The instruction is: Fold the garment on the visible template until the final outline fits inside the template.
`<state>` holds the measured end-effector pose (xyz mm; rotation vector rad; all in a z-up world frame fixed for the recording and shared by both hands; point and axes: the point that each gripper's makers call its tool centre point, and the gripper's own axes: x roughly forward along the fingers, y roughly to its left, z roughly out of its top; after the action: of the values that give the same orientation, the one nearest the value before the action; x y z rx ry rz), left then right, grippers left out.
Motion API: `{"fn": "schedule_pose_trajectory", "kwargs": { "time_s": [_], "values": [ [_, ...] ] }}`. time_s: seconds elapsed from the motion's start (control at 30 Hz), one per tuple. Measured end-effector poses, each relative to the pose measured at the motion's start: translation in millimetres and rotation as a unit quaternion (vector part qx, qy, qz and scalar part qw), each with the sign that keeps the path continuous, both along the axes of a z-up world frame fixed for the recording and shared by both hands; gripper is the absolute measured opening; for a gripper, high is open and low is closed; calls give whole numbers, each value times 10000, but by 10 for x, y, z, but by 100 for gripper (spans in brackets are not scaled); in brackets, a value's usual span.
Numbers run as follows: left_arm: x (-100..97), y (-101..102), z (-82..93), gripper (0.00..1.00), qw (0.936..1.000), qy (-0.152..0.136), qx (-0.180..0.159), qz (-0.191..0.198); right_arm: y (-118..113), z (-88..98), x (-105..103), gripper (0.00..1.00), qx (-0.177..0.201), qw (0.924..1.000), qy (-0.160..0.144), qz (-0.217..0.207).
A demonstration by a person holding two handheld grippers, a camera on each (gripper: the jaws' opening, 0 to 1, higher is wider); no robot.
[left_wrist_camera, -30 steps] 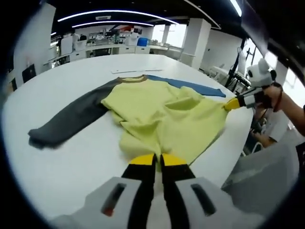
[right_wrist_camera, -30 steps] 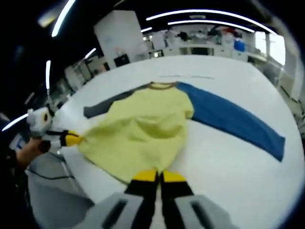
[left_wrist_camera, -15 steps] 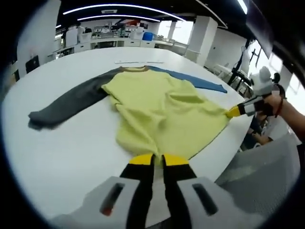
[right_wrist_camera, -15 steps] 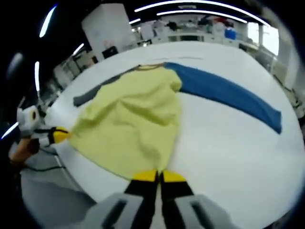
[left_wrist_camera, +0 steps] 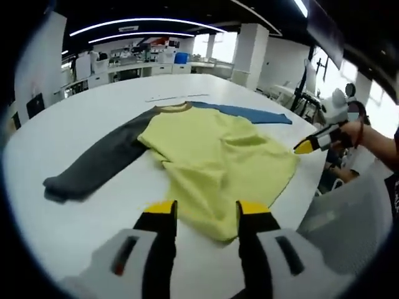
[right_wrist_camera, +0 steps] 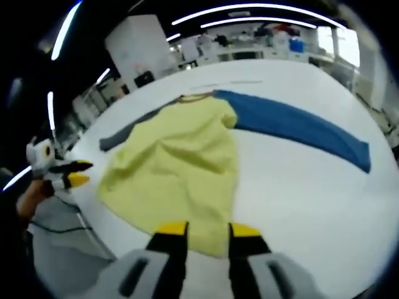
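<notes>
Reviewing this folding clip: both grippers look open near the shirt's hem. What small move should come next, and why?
Probably reach for a sleeve to fold inward. Both the left gripper and the right gripper are open, the shirt lies flat, and its grey sleeve and blue sleeve lie spread outward.

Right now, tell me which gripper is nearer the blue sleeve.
Right. The right gripper sits open at the yellow hem on the side where the blue sleeve stretches away. The left gripper is open at the hem's other corner, on the grey sleeve side.
</notes>
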<state>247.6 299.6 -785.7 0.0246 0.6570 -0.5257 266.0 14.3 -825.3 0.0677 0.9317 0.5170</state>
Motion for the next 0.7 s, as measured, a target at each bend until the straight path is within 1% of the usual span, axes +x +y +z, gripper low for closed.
{"fn": "schedule_pose_trajectory", "kwargs": {
  "time_s": [0.1, 0.17, 0.27, 0.33, 0.4, 0.5, 0.6, 0.7],
  "values": [
    [40, 58, -60, 40, 9999, 82, 22, -58, -10, -3, 7, 34, 16, 10000, -7, -28],
    [70, 90, -109, 40, 9998, 151, 50, -87, -16, -16, 8, 36, 32, 10000, 16, -39],
    [133, 123, -166, 41, 9996, 172, 124, -173, -7, -21, 0, 40, 50, 10000, 28, -27],
    [180, 131, -226, 40, 9994, 225, 137, -221, -11, -41, -3, 41, 35, 10000, 52, -8],
    [215, 146, -289, 36, 9990, 282, 198, -300, -22, -49, -9, 40, -4, 10000, 63, 1],
    [261, 166, -359, 34, 9985, 372, 230, -324, -38, -65, -14, 39, -68, 10000, 60, 15],
    [299, 198, -439, 29, 9974, 391, 450, -414, -49, -92, -23, 37, -116, 9999, 91, 26],
    [334, 176, -474, 27, 9969, 397, 499, -466, -72, -129, -41, 34, -201, 9997, 133, 8]
  ]
}}
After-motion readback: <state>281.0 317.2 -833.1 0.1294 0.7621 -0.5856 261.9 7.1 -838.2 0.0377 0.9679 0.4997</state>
